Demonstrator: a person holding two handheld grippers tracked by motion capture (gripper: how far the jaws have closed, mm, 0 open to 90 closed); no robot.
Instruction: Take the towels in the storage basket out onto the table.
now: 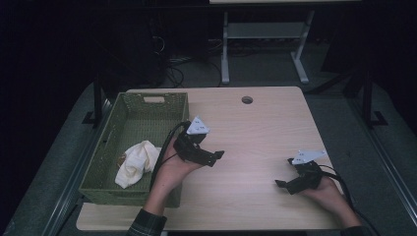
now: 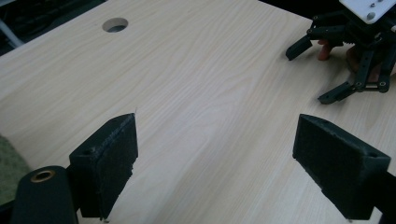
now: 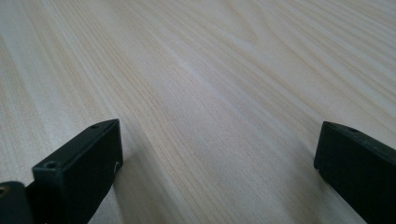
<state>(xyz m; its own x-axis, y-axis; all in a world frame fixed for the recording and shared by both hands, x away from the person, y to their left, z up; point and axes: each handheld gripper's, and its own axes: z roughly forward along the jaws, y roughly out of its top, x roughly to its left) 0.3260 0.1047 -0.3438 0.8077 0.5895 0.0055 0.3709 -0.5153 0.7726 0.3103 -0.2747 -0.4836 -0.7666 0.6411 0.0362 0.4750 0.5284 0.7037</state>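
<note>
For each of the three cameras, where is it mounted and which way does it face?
High view: above the person's side, facing forward and down on the table, green basket and cloth; both forearms, left claw, right claw.
Left gripper view: rides the left claw, looks across bare tabletop toward the right claw.
Right gripper view: rides the right claw, looks low over bare wood.
Shared: high and left gripper views both show the table's round hole.

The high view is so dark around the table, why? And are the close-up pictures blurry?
High view: light falls mostly on the table and green basket; the room behind stays nearly black. Left gripper view: the wood looks sharp, with a pale sheen mid-table, and the left tool looks sharp too. Right gripper view: the right tool is slightly soft, and the far wood blurs.
</note>
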